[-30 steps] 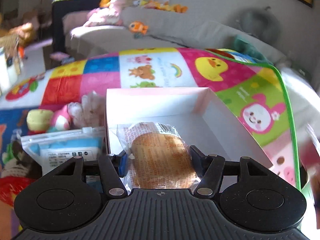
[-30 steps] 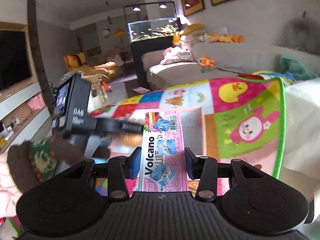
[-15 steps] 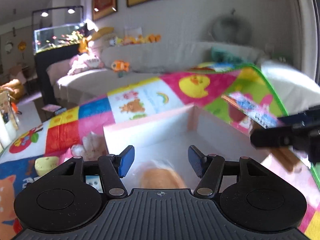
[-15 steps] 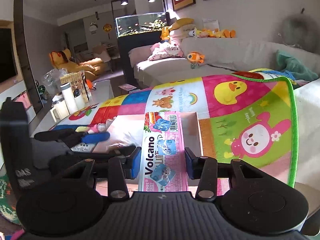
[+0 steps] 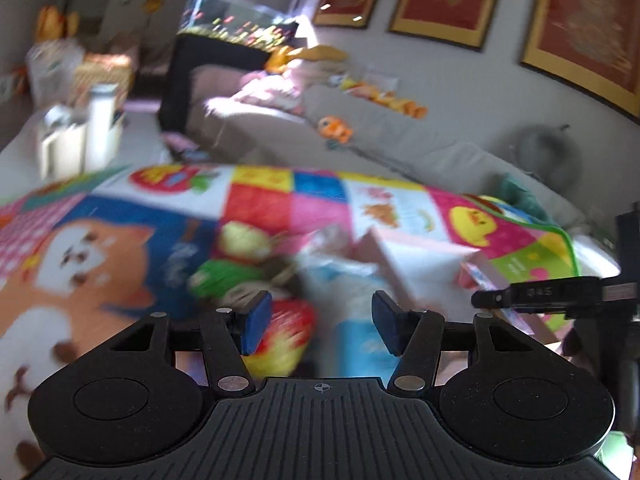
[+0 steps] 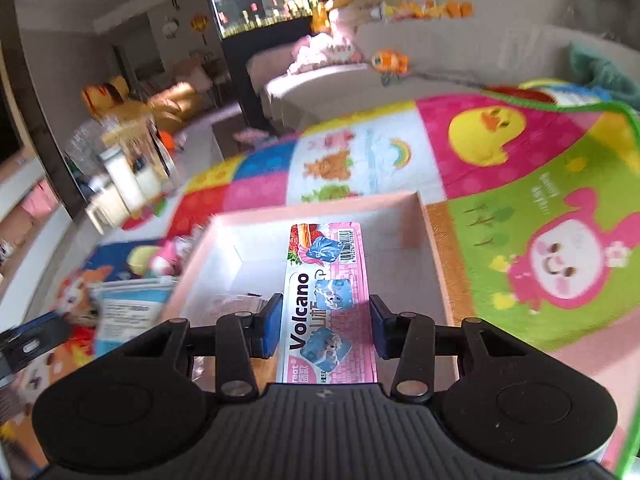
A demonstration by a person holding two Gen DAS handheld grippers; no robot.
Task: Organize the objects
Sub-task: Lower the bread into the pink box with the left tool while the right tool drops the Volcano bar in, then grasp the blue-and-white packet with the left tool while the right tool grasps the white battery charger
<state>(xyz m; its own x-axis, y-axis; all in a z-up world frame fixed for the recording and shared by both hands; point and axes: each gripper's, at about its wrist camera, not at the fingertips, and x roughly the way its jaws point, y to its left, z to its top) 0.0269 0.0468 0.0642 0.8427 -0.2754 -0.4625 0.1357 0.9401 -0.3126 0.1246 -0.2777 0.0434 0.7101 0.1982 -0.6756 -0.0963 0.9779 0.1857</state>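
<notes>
My right gripper point(image 6: 325, 326) is shut on a pink "Volcano" snack box point(image 6: 329, 304) and holds it over the open pink cardboard box point(image 6: 434, 256). A wrapped bread packet point(image 6: 236, 306) lies inside that box. My left gripper point(image 5: 316, 328) is open and empty, above blurred plush toys point(image 5: 240, 256) and a blue-and-white pouch point(image 5: 356, 320) on the mat, left of the pink box point(image 5: 420, 264). The right gripper's arm point(image 5: 552, 292) shows at the right of the left wrist view.
A colourful play mat point(image 6: 500, 168) covers the surface. The blue-and-white pouch point(image 6: 128, 304) and plush toys point(image 6: 160, 258) lie left of the box. A grey sofa point(image 5: 400, 140) with toys and a fish tank point(image 6: 264, 12) stand behind.
My left gripper let go of the bread packet in the pink box, opened, and swung left over the toys. My right gripper moved the Volcano box lower over the pink box.
</notes>
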